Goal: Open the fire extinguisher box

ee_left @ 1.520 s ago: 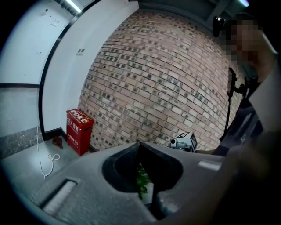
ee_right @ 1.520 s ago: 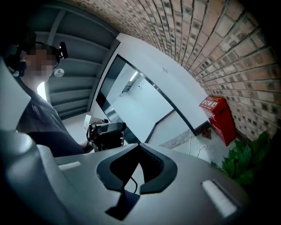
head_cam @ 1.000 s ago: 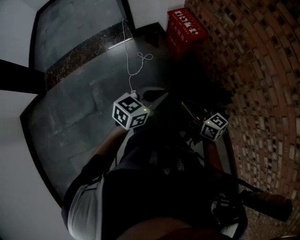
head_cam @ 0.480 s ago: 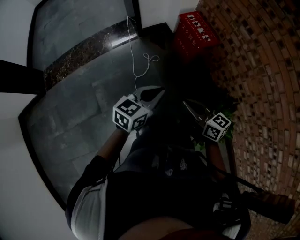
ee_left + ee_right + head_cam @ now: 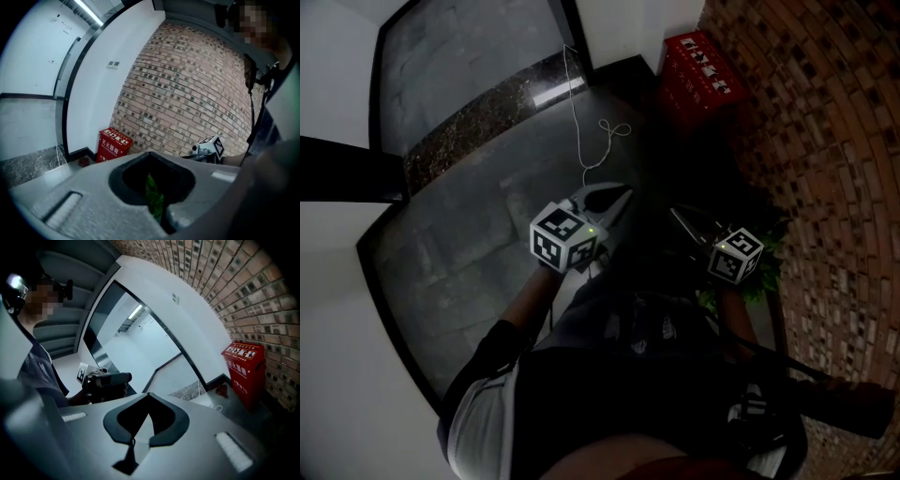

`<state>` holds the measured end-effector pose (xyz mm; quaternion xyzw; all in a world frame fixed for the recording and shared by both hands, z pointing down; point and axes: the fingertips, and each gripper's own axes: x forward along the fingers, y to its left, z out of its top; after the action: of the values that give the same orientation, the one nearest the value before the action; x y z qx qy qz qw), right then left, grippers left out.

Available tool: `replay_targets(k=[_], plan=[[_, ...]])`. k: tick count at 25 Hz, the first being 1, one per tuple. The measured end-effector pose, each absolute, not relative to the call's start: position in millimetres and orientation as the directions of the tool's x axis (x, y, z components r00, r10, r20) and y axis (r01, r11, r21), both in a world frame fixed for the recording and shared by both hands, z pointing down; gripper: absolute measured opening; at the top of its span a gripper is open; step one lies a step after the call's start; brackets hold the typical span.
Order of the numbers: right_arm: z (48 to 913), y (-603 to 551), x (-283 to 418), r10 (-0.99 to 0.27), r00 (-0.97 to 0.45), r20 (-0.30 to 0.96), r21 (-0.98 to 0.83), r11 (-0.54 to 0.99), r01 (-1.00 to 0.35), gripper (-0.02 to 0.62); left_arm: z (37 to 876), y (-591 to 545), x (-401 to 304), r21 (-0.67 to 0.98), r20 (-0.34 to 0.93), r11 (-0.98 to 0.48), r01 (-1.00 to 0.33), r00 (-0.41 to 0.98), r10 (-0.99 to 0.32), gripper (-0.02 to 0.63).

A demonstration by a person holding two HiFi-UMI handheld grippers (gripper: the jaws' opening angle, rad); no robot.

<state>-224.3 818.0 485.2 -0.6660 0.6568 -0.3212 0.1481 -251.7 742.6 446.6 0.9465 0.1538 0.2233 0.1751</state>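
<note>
**Closing in on the box**

Both grippers have moved forward. The left gripper (image 5: pixel 622 194) and right gripper (image 5: pixel 676 214), jaws closed and empty, are nearer the red fire extinguisher box (image 5: pixel 703 80). It stands unopened against the brick wall (image 5: pixel 825 141), still well out of reach.

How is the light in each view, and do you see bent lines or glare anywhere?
Head view: dim, lower half nearly black, glare on the ledge, brick wall bowed. Left gripper view: evenly lit, strong fisheye bend in the brick wall, red box sharp, black corners. Right gripper view: bright white wall behind, red box dimmer, black corners too.
</note>
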Motion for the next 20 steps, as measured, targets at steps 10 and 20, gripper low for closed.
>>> replay_targets(k=[10, 20], plan=[[491.6, 837.3, -125.3, -0.971, -0.011, 0.239, -0.600, -0.139, -0.788, -0.002, 428.7, 760.3, -167.7, 0.336, 0.389, -0.908, 0.249, 0.842, 0.374, -0.002], [473.5, 872.5, -63.6, -0.976, 0.071, 0.206, -0.532, -0.172, -0.829, -0.002, 410.6, 784.1, -110.4, 0.276, 0.419, -0.919, 0.281, 0.826, 0.379, -0.002]])
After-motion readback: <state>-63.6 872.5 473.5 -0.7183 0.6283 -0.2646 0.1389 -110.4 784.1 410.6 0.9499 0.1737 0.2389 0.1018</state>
